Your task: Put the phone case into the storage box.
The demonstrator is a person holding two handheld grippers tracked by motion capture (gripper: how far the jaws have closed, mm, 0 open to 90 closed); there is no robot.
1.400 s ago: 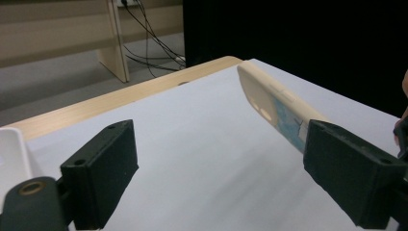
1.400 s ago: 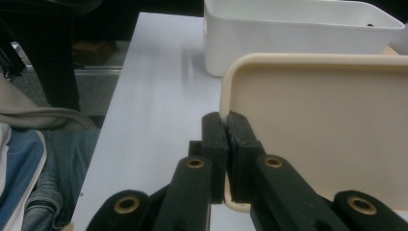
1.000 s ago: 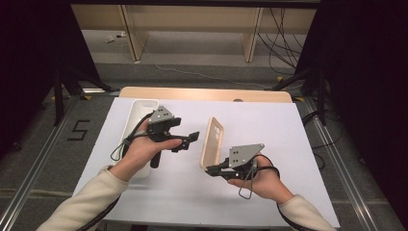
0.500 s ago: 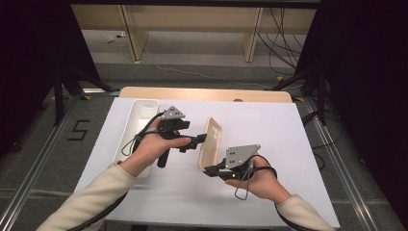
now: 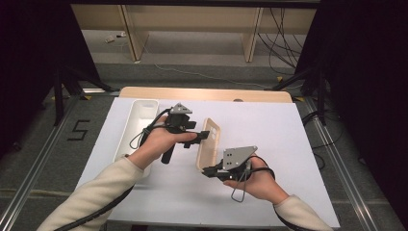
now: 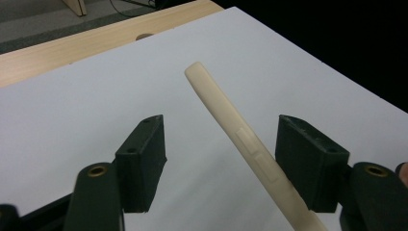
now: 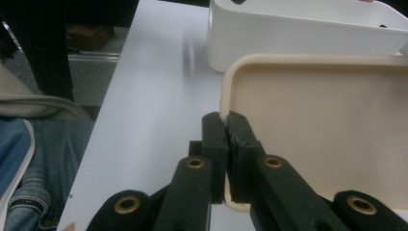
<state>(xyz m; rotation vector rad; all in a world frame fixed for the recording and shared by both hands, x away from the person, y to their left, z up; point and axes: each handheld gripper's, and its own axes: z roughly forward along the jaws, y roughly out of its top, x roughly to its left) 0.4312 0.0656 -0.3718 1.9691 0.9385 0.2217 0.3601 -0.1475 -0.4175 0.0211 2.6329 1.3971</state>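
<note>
A cream phone case [image 5: 208, 144] stands on its long edge above the white table sheet. My right gripper [image 5: 208, 171] is shut on the case's near rim, and in the right gripper view its jaws [image 7: 226, 125] pinch that rim with the case's hollow inside [image 7: 327, 130] facing the camera. My left gripper [image 5: 204, 136] is at the case's far end. In the left gripper view the case's thin side with its button bumps [image 6: 231, 120] runs between the jaws [image 6: 219, 127], close to the right-hand pad [image 6: 308, 168] and well apart from the other. These jaws have just been closing and do not pinch it.
A long white bin [image 5: 139, 120] lies at the sheet's left, behind my left hand, and shows beyond the case as a white wall [image 7: 298, 33]. A wooden tabletop strip [image 5: 202, 94] borders the far edge. Dark floor and metal rails surround the table.
My left gripper has moved right from beside the bin to the case's far end, and its jaws have narrowed around the edge. The right gripper has kept still with the case.
</note>
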